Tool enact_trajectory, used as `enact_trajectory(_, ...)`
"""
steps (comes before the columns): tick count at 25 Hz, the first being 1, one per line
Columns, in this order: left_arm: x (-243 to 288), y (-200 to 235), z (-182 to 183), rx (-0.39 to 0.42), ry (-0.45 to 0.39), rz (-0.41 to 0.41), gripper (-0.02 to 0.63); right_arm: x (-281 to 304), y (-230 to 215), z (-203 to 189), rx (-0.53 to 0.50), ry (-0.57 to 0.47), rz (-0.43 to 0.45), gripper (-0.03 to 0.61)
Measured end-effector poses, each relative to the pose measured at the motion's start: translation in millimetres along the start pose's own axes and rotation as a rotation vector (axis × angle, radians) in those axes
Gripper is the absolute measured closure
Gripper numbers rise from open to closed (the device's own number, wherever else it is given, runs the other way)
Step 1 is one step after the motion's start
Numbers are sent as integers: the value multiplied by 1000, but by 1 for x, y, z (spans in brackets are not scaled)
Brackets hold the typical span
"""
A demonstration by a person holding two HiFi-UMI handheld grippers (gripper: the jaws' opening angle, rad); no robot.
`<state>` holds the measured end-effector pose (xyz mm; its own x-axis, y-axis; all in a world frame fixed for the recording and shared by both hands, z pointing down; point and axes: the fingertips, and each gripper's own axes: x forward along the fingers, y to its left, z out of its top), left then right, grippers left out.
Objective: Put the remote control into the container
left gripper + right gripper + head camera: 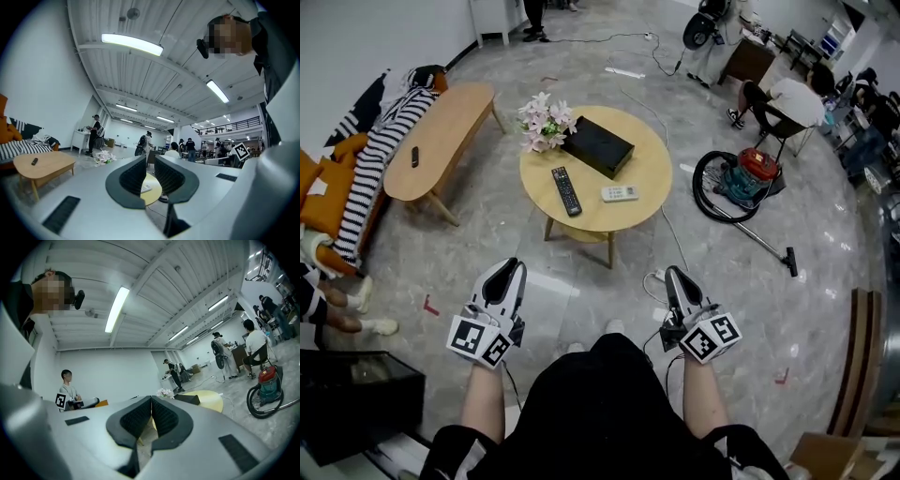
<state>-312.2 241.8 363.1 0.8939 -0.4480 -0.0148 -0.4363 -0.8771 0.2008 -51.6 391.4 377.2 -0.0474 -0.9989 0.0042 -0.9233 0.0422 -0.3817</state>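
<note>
A round yellow table [642, 173] stands ahead of me on the floor. On it lie a black remote control [566, 190] and a white remote control [619, 193], next to a black box-shaped container [597, 145] and a bunch of pale flowers [544, 122]. My left gripper [508, 272] [150, 161] is held level short of the table, its jaws a narrow gap apart and empty. The right gripper [675, 277] [151, 401] is also short of the table, shut and empty. The right gripper view shows the container [187, 398] and table [211, 401] beyond the jaws.
A long wooden bench table [441, 131] with a small black remote [414, 157] stands at left beside a sofa with striped cloth [380, 155]. A vacuum cleaner [750, 173] and its hose lie right of the round table. A cable [670, 234] runs along the floor. A person sits at the far right [792, 98].
</note>
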Motion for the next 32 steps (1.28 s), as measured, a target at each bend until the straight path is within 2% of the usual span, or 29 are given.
enact_trajectory(5,10,6,-9,-22,8,-5,552,9,-7,-1,11,1,5,569)
enact_trajectory(11,42,16,-13,-5,24,21,552,40,-42,8,30,6,38,569)
enact_trajectory(15,78,22,-6,-9,4,46,552,70,-73,27,33,2,69,569)
enact_trajectory(21,139,26,4,38,22,65,552,116,-120,38,48,28,114,569)
enact_trajectory(26,181,31,5,33,21,102,552,147,-150,53,70,38,162,569)
enact_trajectory(32,224,35,-2,1,14,145,552,168,-193,58,105,90,177,569)
